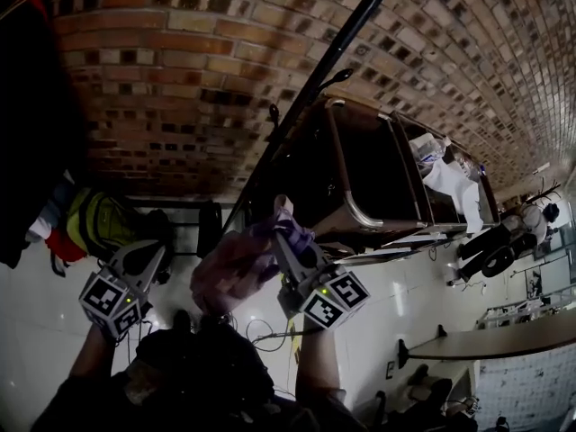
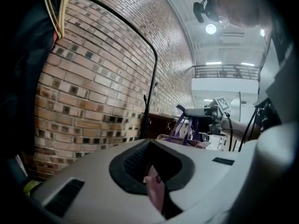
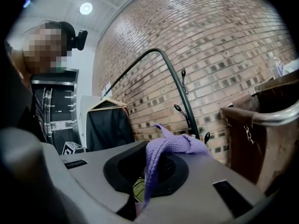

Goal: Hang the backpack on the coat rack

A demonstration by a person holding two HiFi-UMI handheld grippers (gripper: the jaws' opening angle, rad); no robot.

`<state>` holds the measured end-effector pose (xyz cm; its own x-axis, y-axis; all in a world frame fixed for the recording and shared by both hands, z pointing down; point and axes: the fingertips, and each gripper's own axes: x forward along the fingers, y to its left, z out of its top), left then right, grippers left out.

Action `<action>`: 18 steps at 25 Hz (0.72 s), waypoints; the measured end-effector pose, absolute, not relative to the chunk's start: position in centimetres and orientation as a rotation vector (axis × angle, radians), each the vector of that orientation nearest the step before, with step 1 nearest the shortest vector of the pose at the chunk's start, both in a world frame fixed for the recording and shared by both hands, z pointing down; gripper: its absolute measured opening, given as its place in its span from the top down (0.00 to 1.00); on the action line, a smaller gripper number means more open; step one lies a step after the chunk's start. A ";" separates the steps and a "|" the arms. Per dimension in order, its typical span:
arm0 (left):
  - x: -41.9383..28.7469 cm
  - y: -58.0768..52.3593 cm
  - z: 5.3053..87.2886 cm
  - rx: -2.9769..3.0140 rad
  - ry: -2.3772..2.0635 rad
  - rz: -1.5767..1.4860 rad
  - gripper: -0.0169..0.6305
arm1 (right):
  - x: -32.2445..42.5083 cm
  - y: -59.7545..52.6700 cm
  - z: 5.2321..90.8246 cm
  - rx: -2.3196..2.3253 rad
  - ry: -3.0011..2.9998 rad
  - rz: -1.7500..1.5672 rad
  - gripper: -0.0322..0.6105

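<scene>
Beside the coat rack (image 1: 335,54), backpack (image 1: 236,266) held up, right gripper (image 1: 286,239) pinching its purple strap (image 3: 163,149), left gripper (image 1: 147,259) clamped on pink fabric (image 2: 154,185).

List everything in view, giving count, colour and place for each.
backpack: one, pink-purple, held up between the two grippers
purple strap: one, purple, draped over the right gripper's jaws
pink tab: one, pink, between the left gripper's jaws; probably part of the backpack
coat rack: one, black, against the brick wall
hooks: three showing, black, on the rack's pole
brick wall: one, red-brown, behind the rack
garment: one, dark, on a hanger by the wall
cabinet: one, dark brown with a metal rail, right of the rack in the head view
left gripper: one, grey, shut on the pink tab
right gripper: one, grey, shut on the purple strap
</scene>
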<state>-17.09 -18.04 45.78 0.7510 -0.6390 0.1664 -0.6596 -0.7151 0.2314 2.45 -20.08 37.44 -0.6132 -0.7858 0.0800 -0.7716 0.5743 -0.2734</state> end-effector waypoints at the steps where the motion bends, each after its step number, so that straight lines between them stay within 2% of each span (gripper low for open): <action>1: -17.0 -18.5 45.9 2.666 -1.014 0.104 0.93 | 2.6 -21.0 37.5 -1.359 2.753 -0.437 0.93; 11: -13.7 -25.8 45.1 2.701 -1.052 0.124 0.93 | 6.2 -30.2 40.4 -1.417 2.756 -0.480 0.93; 18: -8.9 -32.7 44.1 2.722 -1.038 0.121 0.93 | 8.6 -36.0 40.8 -1.392 2.783 -0.476 0.93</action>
